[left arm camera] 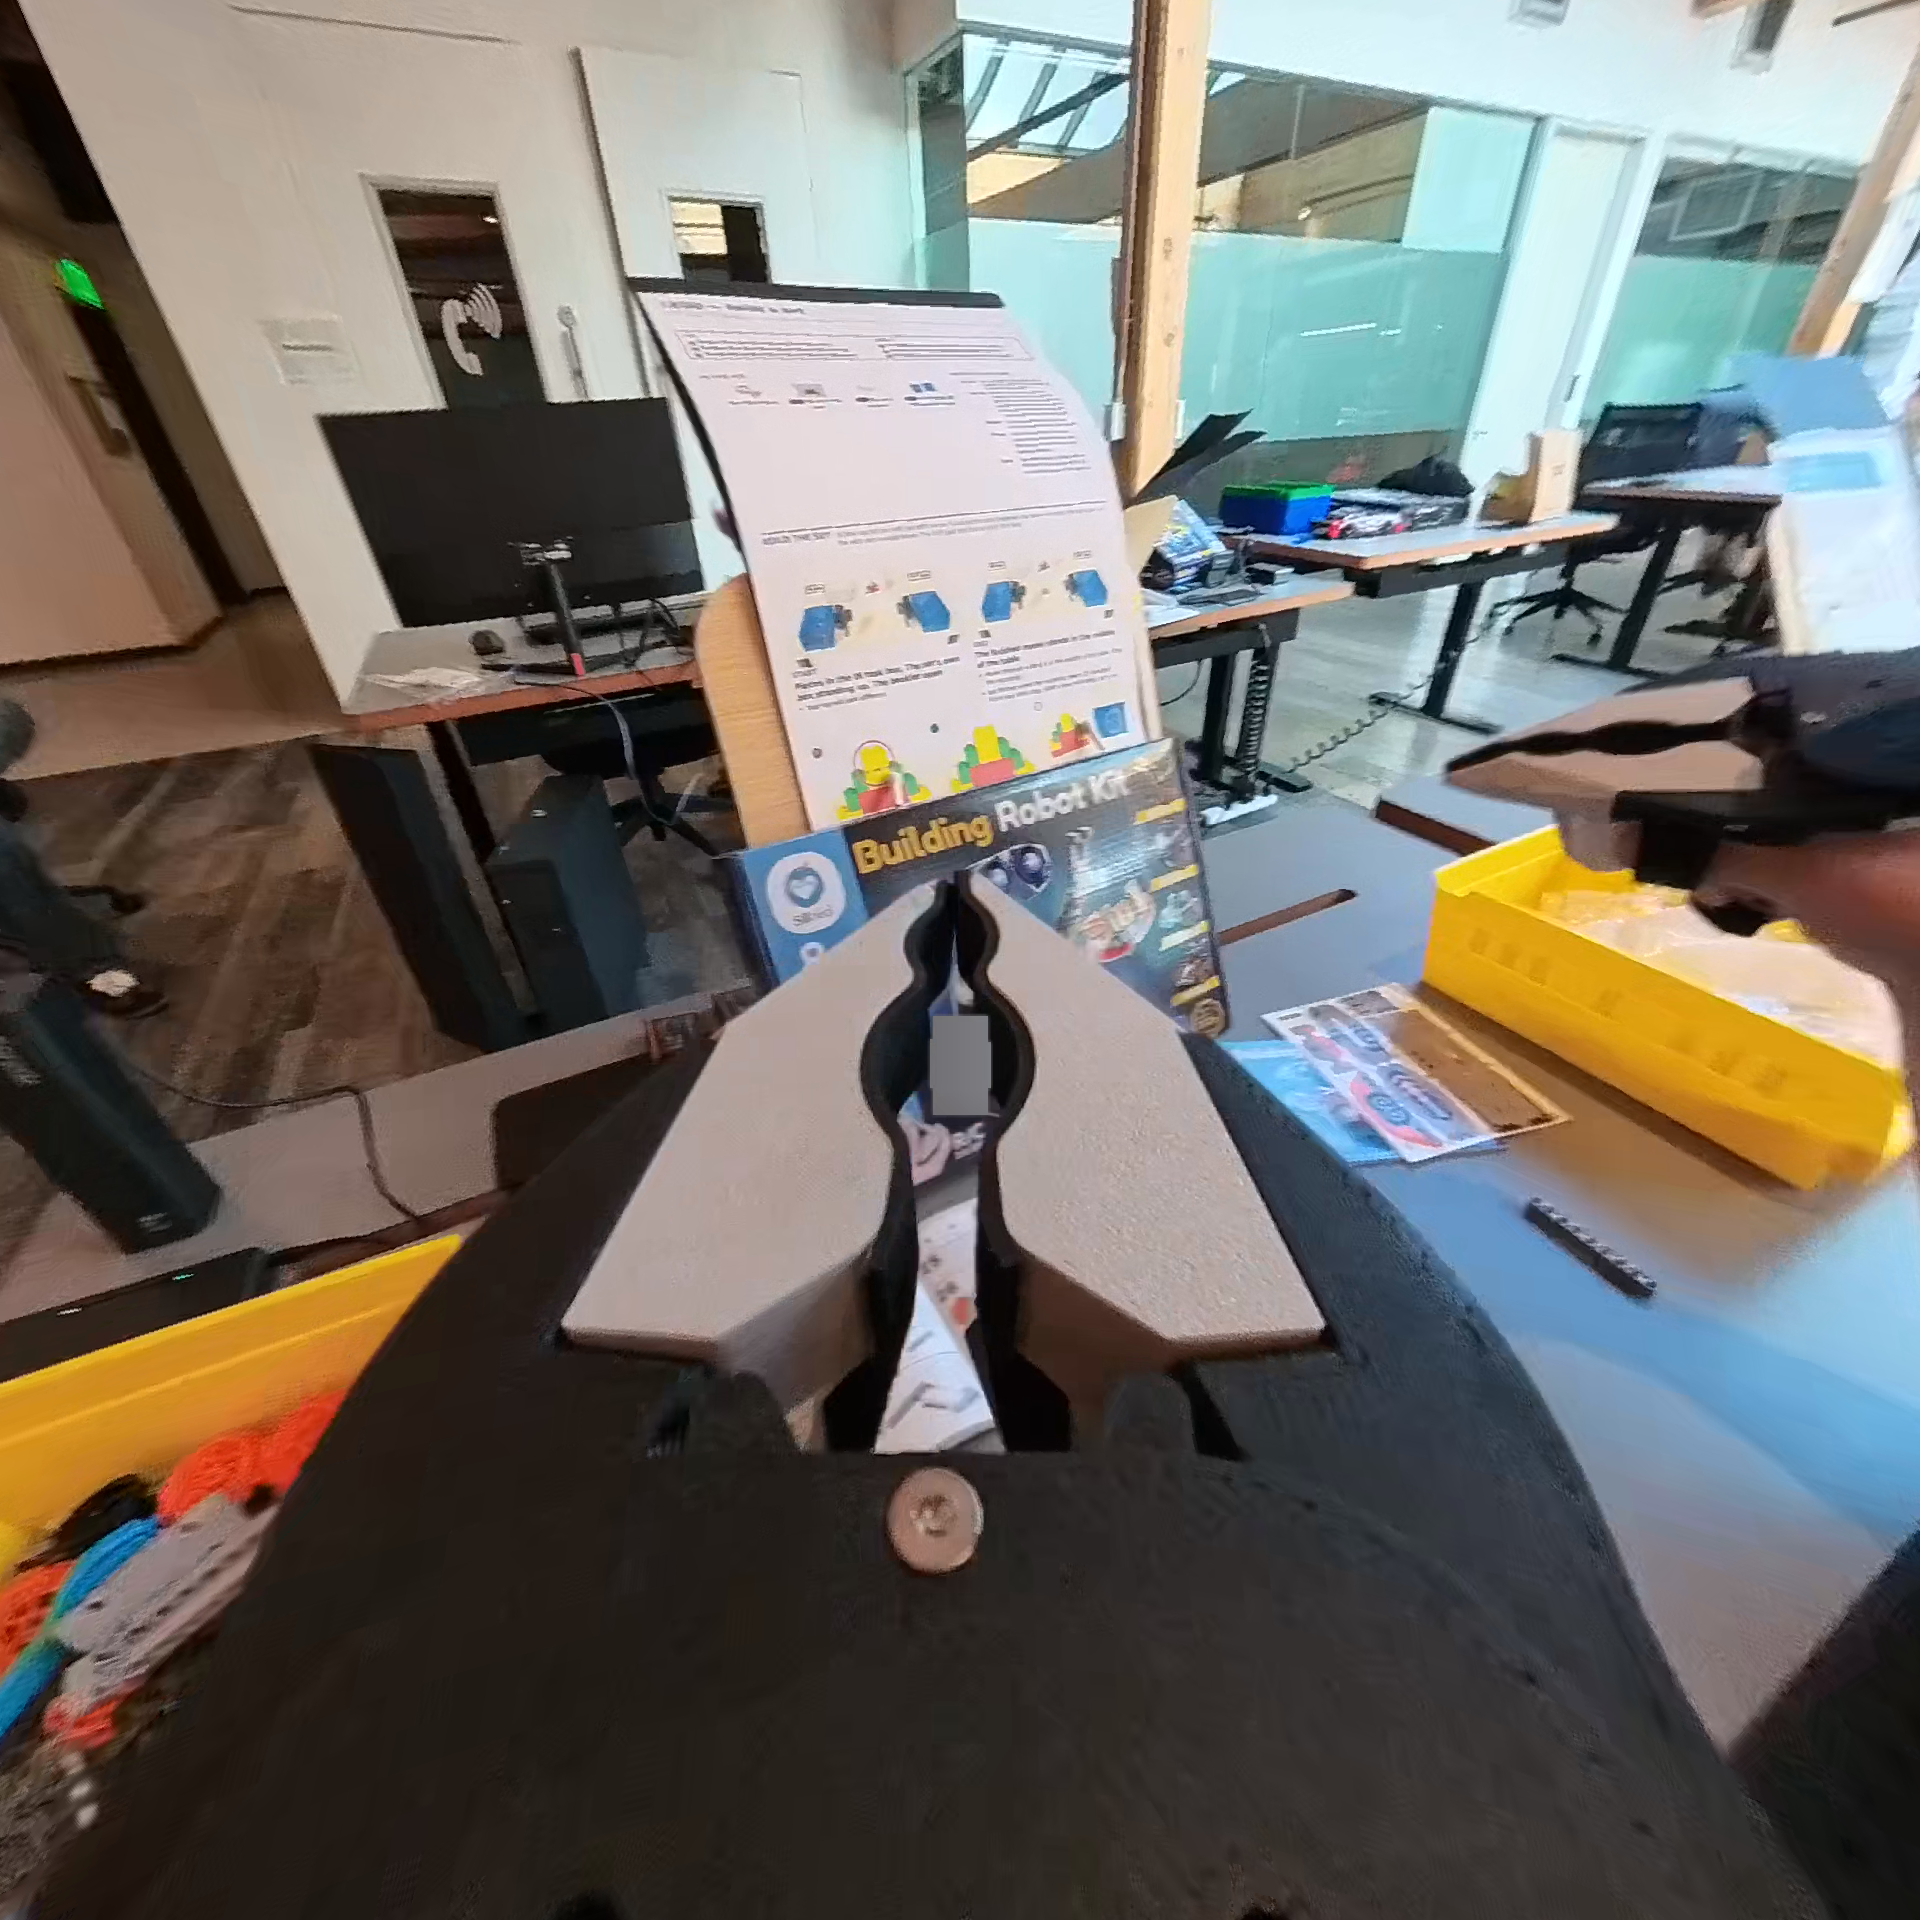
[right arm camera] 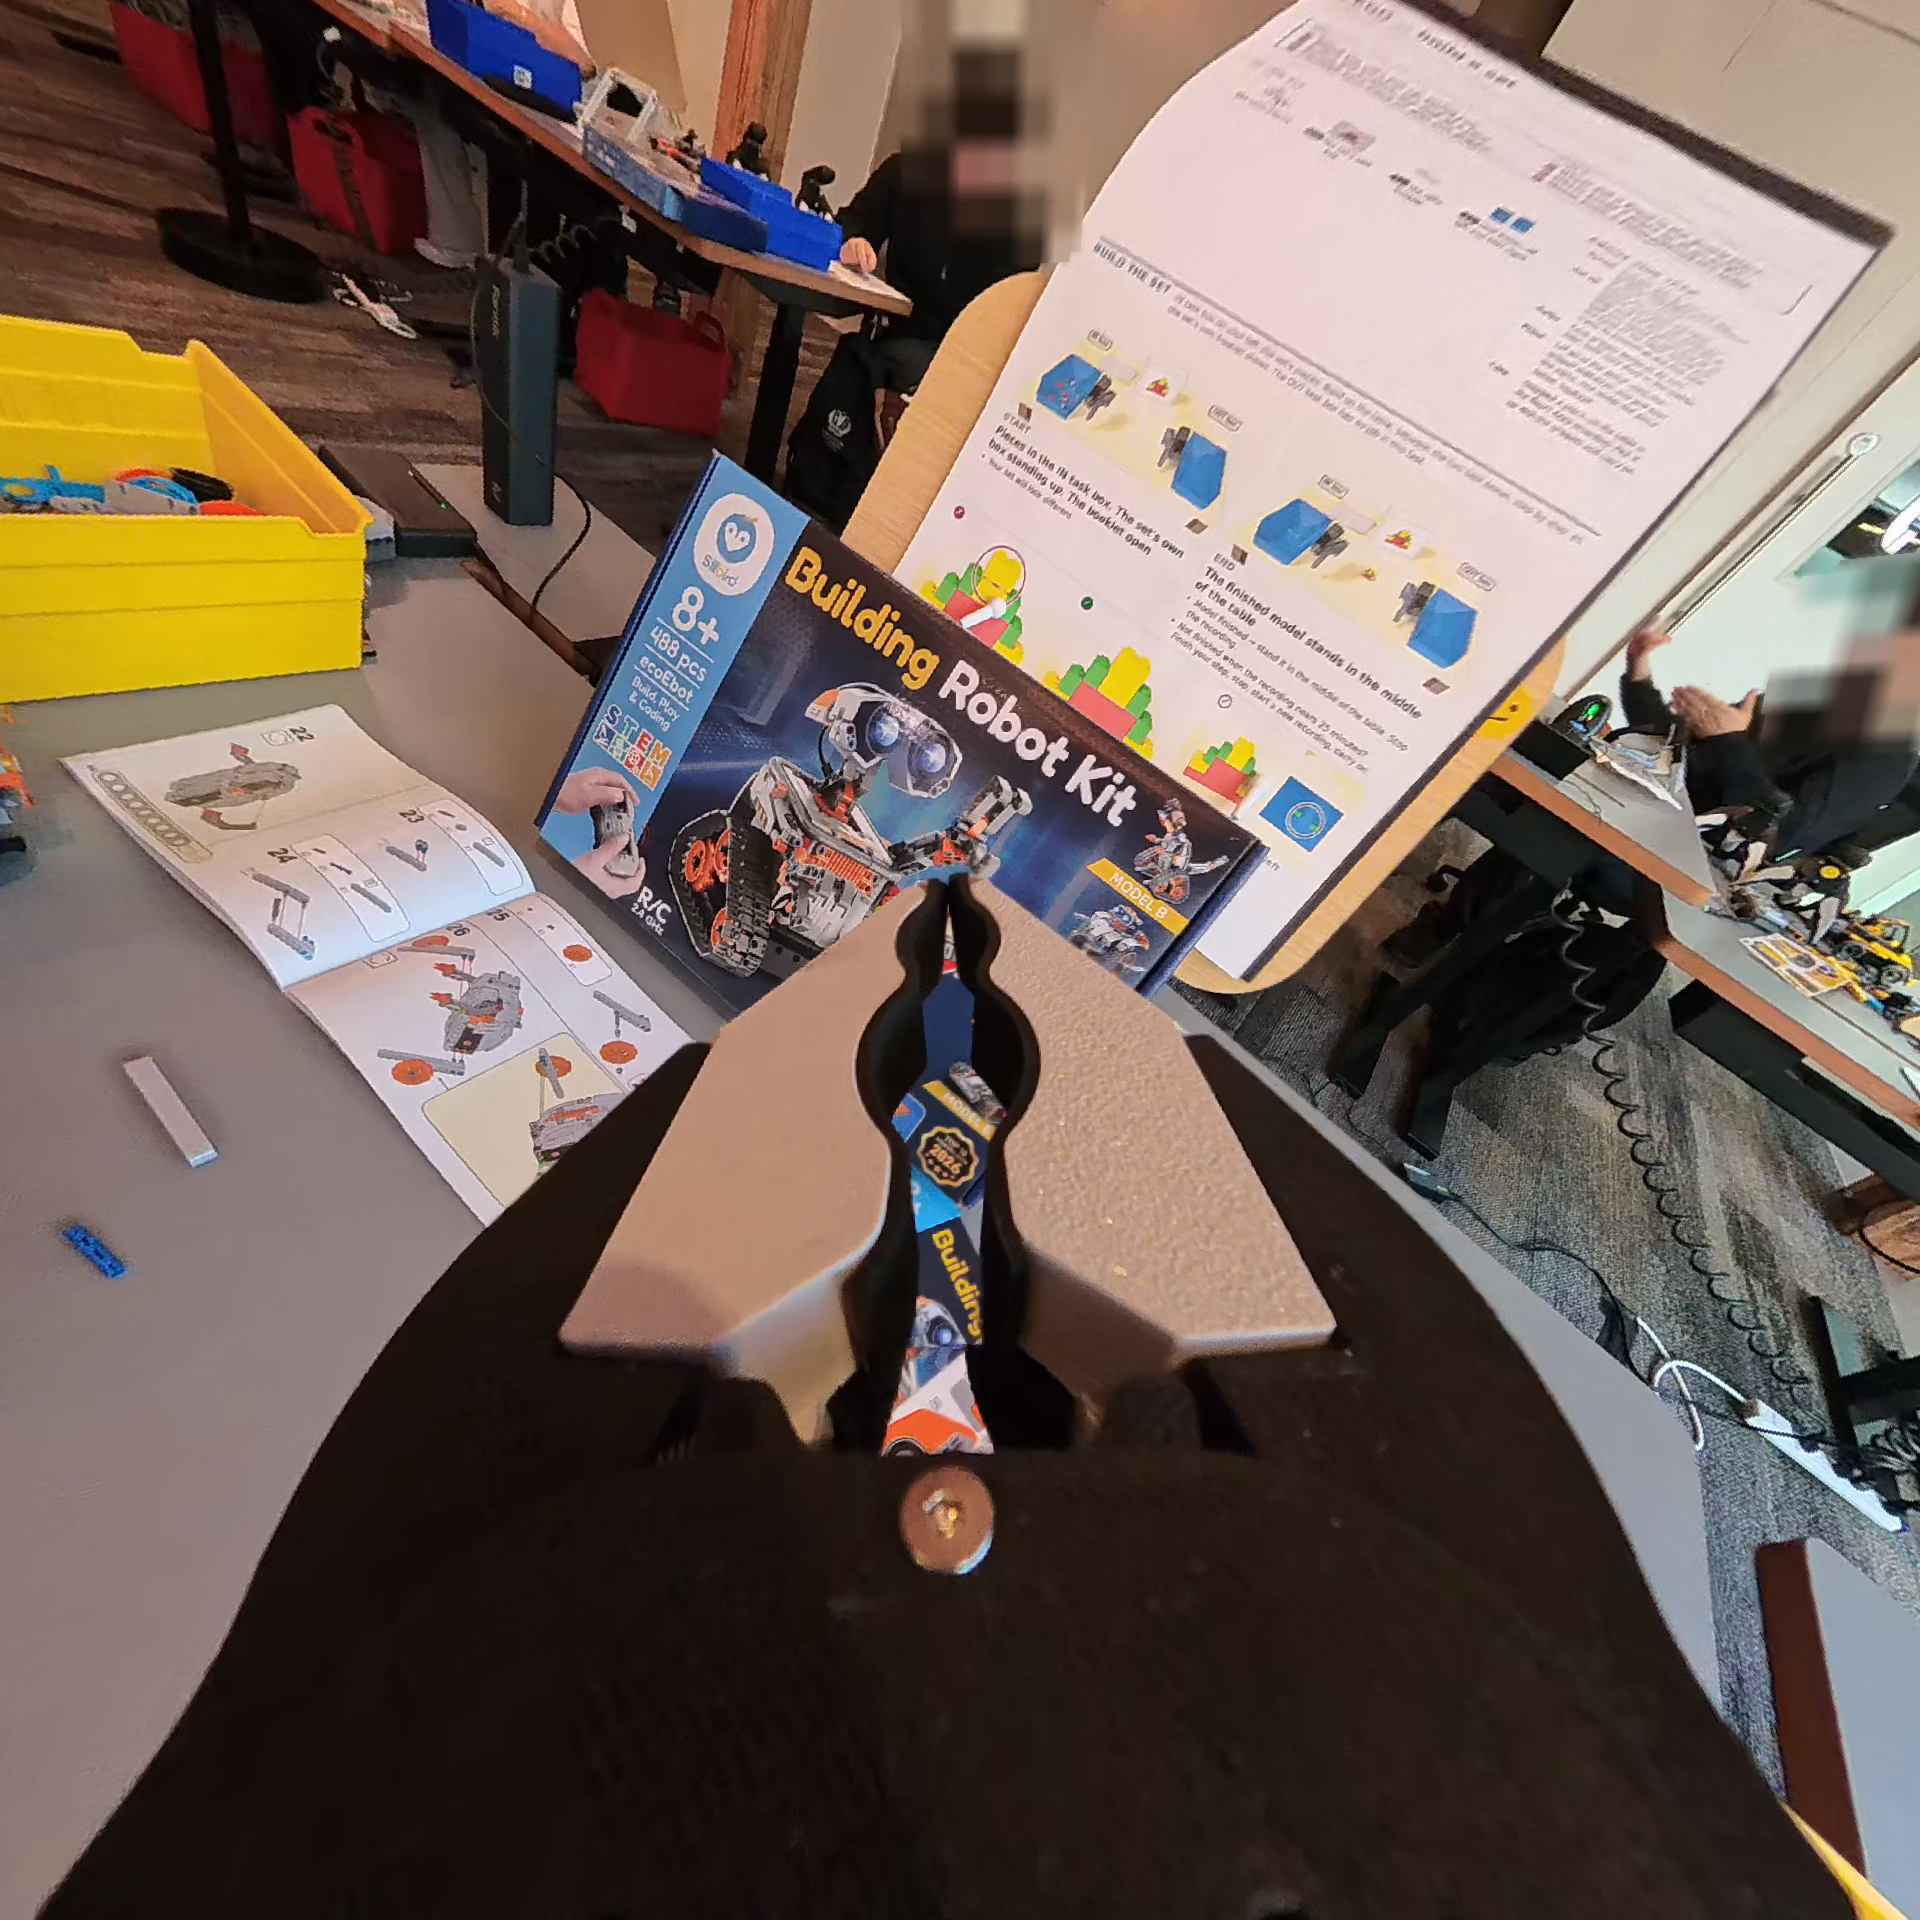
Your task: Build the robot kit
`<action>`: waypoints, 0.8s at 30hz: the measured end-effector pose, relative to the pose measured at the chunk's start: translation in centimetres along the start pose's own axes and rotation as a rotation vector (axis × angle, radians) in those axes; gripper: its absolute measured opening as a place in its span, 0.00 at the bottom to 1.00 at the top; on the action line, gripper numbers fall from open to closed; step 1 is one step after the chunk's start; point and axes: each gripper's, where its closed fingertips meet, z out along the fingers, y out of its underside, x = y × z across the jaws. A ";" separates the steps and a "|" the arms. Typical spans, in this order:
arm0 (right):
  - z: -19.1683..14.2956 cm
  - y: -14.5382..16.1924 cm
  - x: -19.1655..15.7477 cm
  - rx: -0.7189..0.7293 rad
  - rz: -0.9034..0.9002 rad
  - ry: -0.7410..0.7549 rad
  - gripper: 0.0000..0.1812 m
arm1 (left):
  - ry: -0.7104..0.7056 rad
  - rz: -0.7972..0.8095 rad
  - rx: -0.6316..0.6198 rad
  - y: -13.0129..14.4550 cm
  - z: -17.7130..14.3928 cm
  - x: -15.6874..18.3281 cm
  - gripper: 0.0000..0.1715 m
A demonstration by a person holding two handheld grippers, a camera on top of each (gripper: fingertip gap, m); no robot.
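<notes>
My left gripper (left arm camera: 956, 885) is shut, its fingertips meeting with nothing between them. It hangs above the grey table (left arm camera: 1714, 1351), pointing at a blue and black kit box (left arm camera: 1132, 862) that stands upright. My right gripper (right arm camera: 951, 883) is also shut with nothing between its tips, and it points at the same box (right arm camera: 831, 727). It also shows in the left wrist view (left arm camera: 1460, 771), raised over a yellow bin (left arm camera: 1621, 1039). An open instruction booklet (right arm camera: 343, 894) lies left of the box.
A printed sheet on a wooden stand (right arm camera: 1403, 436) rises behind the box. A yellow bin of coloured parts (right arm camera: 177, 540) sits at the left. On the table lie a grey flat piece (right arm camera: 171, 1110), a small blue piece (right arm camera: 94, 1247), a black beam (left arm camera: 1590, 1247) and a sticker sheet (left arm camera: 1413, 1070). People sit at desks beyond. One gripper's finger ends stand about 30 centimetres off the other's. Both grippers' tips are roughly 35 centimetres from the grey flat piece (right arm camera: 171, 1110).
</notes>
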 end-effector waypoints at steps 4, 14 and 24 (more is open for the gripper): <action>1.1 0.6 -1.3 -0.032 -0.014 -0.038 0.00 | 0.051 -0.062 -0.011 0.2 -0.3 0.2 0.00; 2.6 2.3 -3.0 -0.128 -0.072 -0.077 0.02 | 0.024 -0.066 -0.046 0.8 -0.7 -0.6 0.00; 2.8 2.5 -4.1 -0.148 -0.096 -0.114 0.02 | -0.021 -0.043 -0.071 1.3 -0.7 -1.3 0.00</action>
